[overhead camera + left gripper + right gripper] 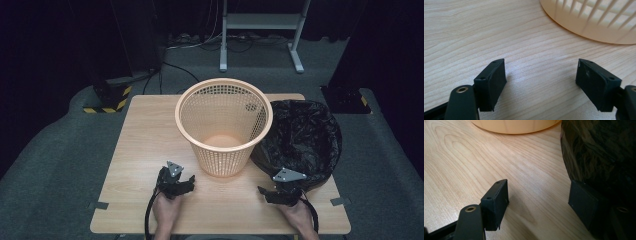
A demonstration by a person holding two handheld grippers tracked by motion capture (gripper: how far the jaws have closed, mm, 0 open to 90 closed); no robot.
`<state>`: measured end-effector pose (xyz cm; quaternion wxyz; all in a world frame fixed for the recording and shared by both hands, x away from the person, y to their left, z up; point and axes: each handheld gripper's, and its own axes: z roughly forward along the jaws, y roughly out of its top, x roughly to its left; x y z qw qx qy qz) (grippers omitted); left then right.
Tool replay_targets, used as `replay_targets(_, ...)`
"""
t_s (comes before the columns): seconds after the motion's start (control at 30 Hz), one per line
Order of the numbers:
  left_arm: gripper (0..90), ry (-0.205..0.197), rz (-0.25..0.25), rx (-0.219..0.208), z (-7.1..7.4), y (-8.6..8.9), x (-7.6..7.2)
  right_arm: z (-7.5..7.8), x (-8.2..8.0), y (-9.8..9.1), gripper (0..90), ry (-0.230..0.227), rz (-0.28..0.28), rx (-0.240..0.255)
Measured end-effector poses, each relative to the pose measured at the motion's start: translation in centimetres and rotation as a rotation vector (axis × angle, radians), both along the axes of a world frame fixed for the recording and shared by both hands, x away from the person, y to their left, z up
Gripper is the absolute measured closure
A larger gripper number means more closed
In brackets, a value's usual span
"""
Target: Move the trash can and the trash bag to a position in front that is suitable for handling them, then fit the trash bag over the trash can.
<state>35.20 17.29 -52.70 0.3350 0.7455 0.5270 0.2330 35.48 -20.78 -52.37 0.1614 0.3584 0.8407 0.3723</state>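
Orange basket (223,125) upright mid-table (145,150), black bag (300,137) touching its right; grippers near front edge.

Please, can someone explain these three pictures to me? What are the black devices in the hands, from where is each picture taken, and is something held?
A person sits at a wooden table and holds a two-jaw grasping tool in each hand: the left tool and the right tool. The high view looks down from above. The other two pictures come from cameras riding on each tool, looking along its black jaws. On the table stand an orange mesh basket and, beside it, a black plastic bag. Both tools are open and hold nothing; the right one rests close to the bag.
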Motion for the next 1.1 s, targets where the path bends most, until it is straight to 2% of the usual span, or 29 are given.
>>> replay_targets(0.73, 24.0, 0.001, 0.0, 0.0, 0.0, 0.0, 0.0, 0.01, 0.04, 0.06, 30.4, 0.004, -0.007, 0.0)
replay_targets(1.1, 24.0, 0.0, 0.001, -0.001, 0.0, 0.0, 0.0, -0.01, 0.03, 0.13, 27.0, 0.006, -0.031, -0.005)
